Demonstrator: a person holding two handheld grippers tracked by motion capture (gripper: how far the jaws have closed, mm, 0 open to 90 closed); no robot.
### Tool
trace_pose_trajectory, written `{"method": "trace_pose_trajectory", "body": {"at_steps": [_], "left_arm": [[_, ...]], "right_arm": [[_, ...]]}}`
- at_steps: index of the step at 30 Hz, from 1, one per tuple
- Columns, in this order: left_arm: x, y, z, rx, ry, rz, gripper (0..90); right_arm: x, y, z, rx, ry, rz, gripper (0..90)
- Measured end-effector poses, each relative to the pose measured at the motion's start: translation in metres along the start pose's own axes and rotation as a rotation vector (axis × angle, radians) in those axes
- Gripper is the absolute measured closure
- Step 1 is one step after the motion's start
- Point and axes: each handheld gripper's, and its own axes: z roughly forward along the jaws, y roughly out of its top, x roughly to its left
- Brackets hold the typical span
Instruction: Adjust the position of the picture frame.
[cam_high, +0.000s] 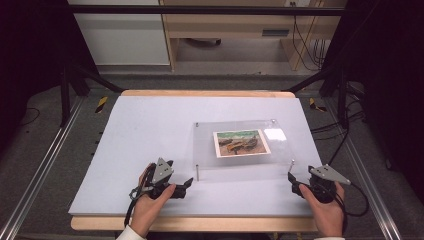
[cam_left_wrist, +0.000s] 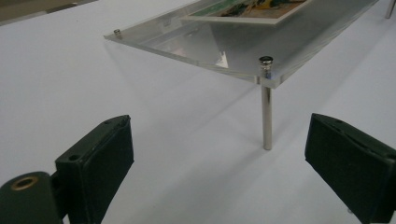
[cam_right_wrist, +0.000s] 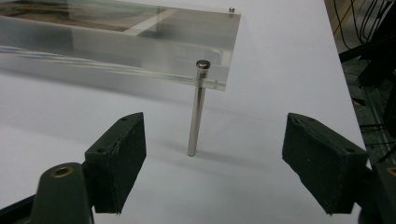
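Note:
A clear acrylic plate (cam_high: 205, 150) stands raised on thin metal legs on the white mat, with a small painted picture (cam_high: 241, 143) in it. My left gripper (cam_high: 187, 182) lies low on the mat, open, pointing at the plate's near left leg (cam_high: 197, 172). In the left gripper view that leg (cam_left_wrist: 266, 116) stands ahead of the left gripper (cam_left_wrist: 219, 135), nearer the right-hand jaw and untouched. My right gripper (cam_high: 292, 180) is open just short of the near right leg (cam_high: 292, 165). In the right gripper view this leg (cam_right_wrist: 196, 112) stands in the gap of the right gripper (cam_right_wrist: 215, 128), with both pads clear of it.
The white mat (cam_high: 150, 130) covers a wooden table (cam_high: 200, 93). Metal rails (cam_high: 45, 165) run along both sides of it on the floor. Cables (cam_high: 330, 130) lie off the right edge. Pale cabinets (cam_high: 225, 25) stand beyond the far edge.

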Motion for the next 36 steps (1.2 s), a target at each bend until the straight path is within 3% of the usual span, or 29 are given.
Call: {"method": "trace_pose_trajectory", "body": {"at_steps": [6, 15, 19, 23, 28, 36], "left_arm": [[-0.004, 0.001, 0.002, -0.007, -0.034, -0.004, 7.1], [-0.005, 0.004, 0.0, -0.025, -0.057, -0.035, 6.3], [-0.004, 0.005, 0.0, -0.024, -0.074, -0.055, 6.3], [-0.003, 0.005, 0.0, -0.02, -0.082, -0.079, 5.3], [-0.004, 0.005, 0.001, -0.023, -0.089, -0.081, 5.6], [-0.006, 0.006, 0.005, -0.031, -0.097, -0.094, 13.4]], "right_arm": [[-0.004, -0.002, 0.004, 0.001, 0.001, 0.003, 34.8], [-0.005, 0.007, 0.026, 0.006, 0.061, 0.005, 61.0], [-0.008, 0.008, 0.034, -0.003, 0.118, 0.019, 70.1], [-0.009, 0.007, 0.037, -0.014, 0.155, 0.027, 75.7], [-0.013, 0.006, 0.041, -0.039, 0.183, 0.056, 84.6], [-0.015, 0.013, 0.034, -0.087, 0.226, 0.142, 84.2]]}}
